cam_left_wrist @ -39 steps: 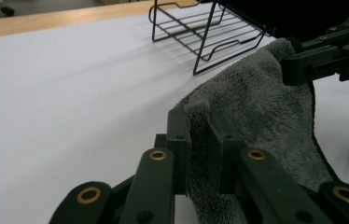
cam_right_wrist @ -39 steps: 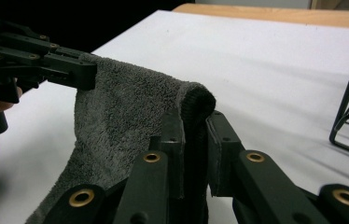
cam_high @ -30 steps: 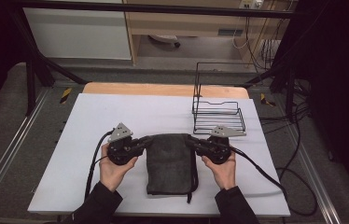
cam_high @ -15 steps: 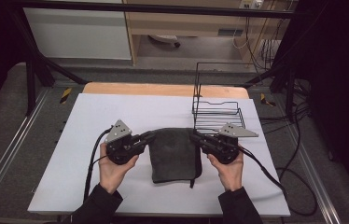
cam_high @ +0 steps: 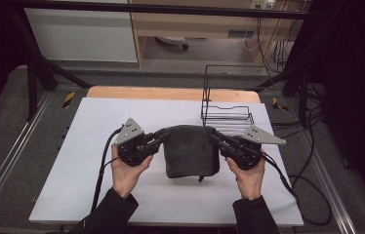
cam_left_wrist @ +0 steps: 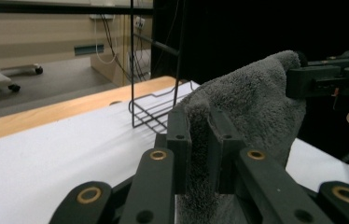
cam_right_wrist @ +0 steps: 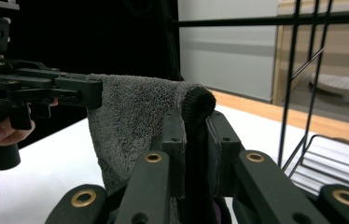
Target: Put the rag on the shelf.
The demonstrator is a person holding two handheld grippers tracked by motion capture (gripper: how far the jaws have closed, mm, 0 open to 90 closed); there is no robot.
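Note:
A dark grey towel (cam_high: 189, 150) hangs folded between my two grippers above the white table (cam_high: 78, 185). My left gripper (cam_high: 162, 133) is shut on the towel's upper left corner, and my right gripper (cam_high: 213, 135) is shut on the upper right corner. In the left gripper view the towel (cam_left_wrist: 252, 112) is pinched between the left gripper (cam_left_wrist: 199, 135) jaws, with the other gripper's jaws clamping its far corner. In the right gripper view the right gripper (cam_right_wrist: 195, 140) clamps the folded towel (cam_right_wrist: 135, 116) edge. The towel's lower edge rests near the table.
A black wire rack (cam_high: 227, 109) stands on the table just beyond my right gripper; its bars rise close by in the right gripper view (cam_right_wrist: 303, 93). A wooden strip (cam_high: 171, 93) runs along the table's far edge. Cables trail from both grippers.
Both grippers have risen with the towel's top corners, lifting it off the table so it now hangs shorter and folded. The hands have also moved slightly away from the person.

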